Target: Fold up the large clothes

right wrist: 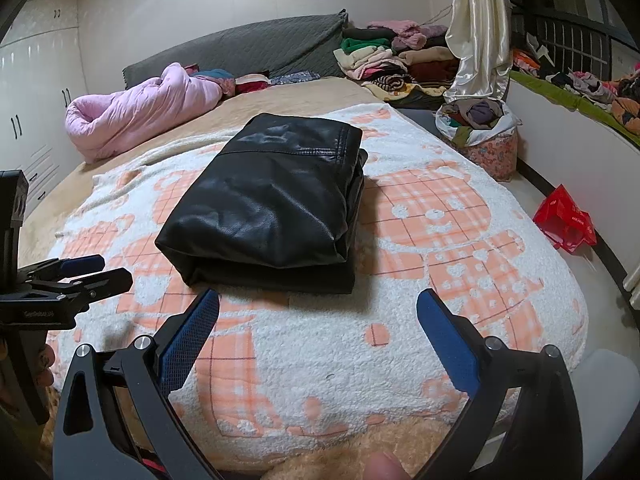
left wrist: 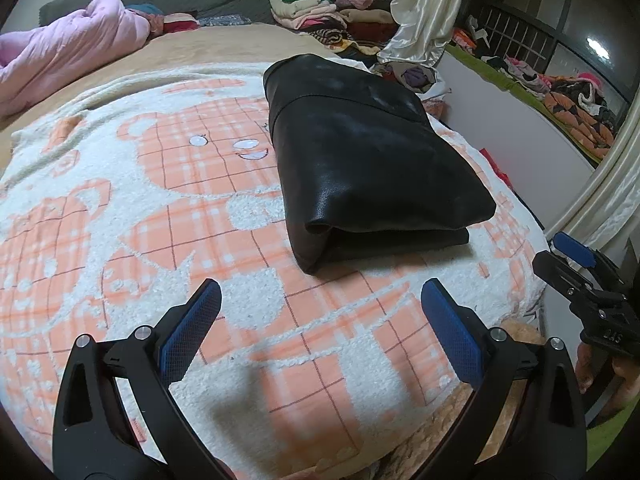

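My left claw (left wrist: 320, 300) and right claw (right wrist: 318, 312) both hang wide apart, holding nothing. The jacket (right wrist: 268, 200) lies folded on the blanket (right wrist: 320, 344), just ahead of both claws, long axis running away from me. I judge the right claw nearer. Bare blanket surrounds the jacket, leaving room on every side.

Bed (right wrist: 280, 100), bear blanket (right wrist: 320, 340), folded black jacket (right wrist: 264, 204), pink quilt (right wrist: 136, 108)

Bed (right wrist: 280, 98) with grey headboard (right wrist: 240, 52), white wardrobe (right wrist: 36, 100) beside, cream curtain (right wrist: 476, 32) hanging.
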A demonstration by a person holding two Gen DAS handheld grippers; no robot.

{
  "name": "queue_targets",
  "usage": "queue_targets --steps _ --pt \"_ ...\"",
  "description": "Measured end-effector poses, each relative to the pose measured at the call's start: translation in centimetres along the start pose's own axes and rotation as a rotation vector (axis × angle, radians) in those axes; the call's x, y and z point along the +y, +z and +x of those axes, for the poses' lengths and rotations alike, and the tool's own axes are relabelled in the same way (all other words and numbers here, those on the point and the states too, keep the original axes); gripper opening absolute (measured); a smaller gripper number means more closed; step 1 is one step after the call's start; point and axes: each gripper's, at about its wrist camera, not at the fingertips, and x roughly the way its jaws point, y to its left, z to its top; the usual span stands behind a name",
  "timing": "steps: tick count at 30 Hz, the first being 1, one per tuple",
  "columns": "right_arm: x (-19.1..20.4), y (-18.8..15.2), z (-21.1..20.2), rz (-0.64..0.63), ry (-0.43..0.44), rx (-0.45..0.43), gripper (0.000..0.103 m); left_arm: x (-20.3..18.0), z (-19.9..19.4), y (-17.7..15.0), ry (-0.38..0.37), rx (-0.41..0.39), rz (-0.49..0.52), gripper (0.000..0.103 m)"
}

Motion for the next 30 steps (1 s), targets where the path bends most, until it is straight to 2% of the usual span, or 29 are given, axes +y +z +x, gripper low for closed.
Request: queue_targets --steps 12,19,24,30 --pt "-0.1 -0.1 0.1 -0.006 0.0 0.001 0.099 0.1 0.1 -0.1 0.028 0.004 0.007 0.094" --pt "-0.4 -0.4 0.0 -0.004 -0.009 0.004 0.099 0.3 -0.1 -0.1 0.014 -0.004 0.01 0.094" --pt "-1.2 -0.8 0.0 0.013 -0.028 0.017 0.099 0.3 -0.2 -0.1 0.063 -0.003 0.012 0.094" --pt "-2.7 -1.1 -0.4 0.033 -0.062 0.017 0.099 1.2 -0.2 -0.4 0.046 0.005 -0.01 0.094"
